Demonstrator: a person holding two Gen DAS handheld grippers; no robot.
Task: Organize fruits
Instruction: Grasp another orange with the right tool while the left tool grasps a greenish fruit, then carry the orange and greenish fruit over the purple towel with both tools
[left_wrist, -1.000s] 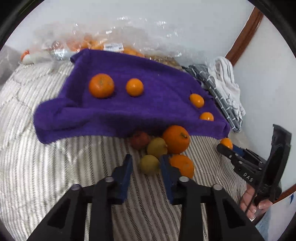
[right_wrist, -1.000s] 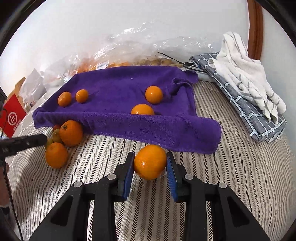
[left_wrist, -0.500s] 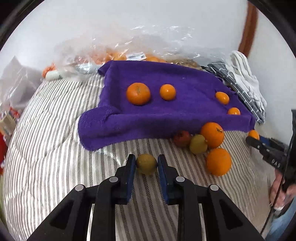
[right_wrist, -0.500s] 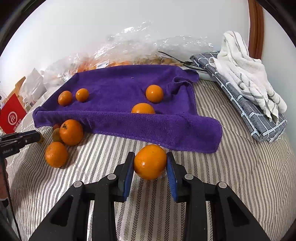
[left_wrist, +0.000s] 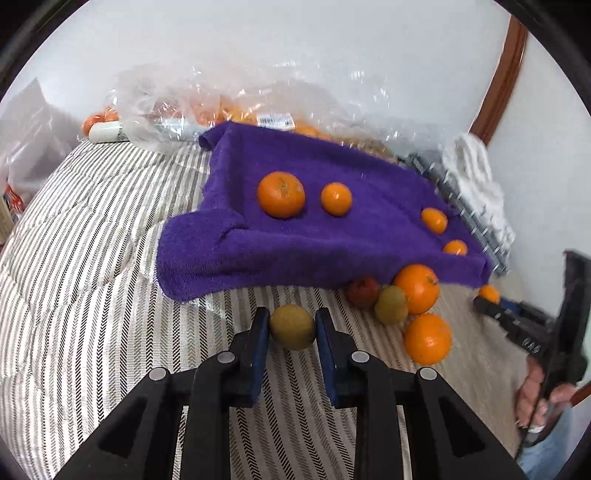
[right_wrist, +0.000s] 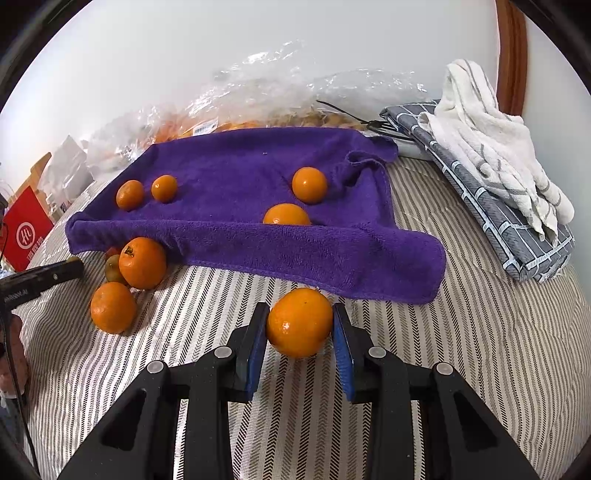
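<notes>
left gripper (left_wrist: 291, 326): clamped on a small green-brown fruit (left_wrist: 291, 326), carried low over the striped bedcover (left_wrist: 92, 332), apart from the pile, likely sorting by kind
right gripper (right_wrist: 300, 323): pinching an orange (right_wrist: 299, 322) just short of the purple towel (right_wrist: 240, 162), likely bound for the four oranges lying on it
loose pile (left_wrist: 402, 295): two oranges, a green fruit and a red one bunched at the towel's near edge
in the way: the towel's raised front fold (right_wrist: 258, 243), needs clearing
around: plastic bags (right_wrist: 258, 99) behind, folded cloths (right_wrist: 498, 177) to the right
</notes>
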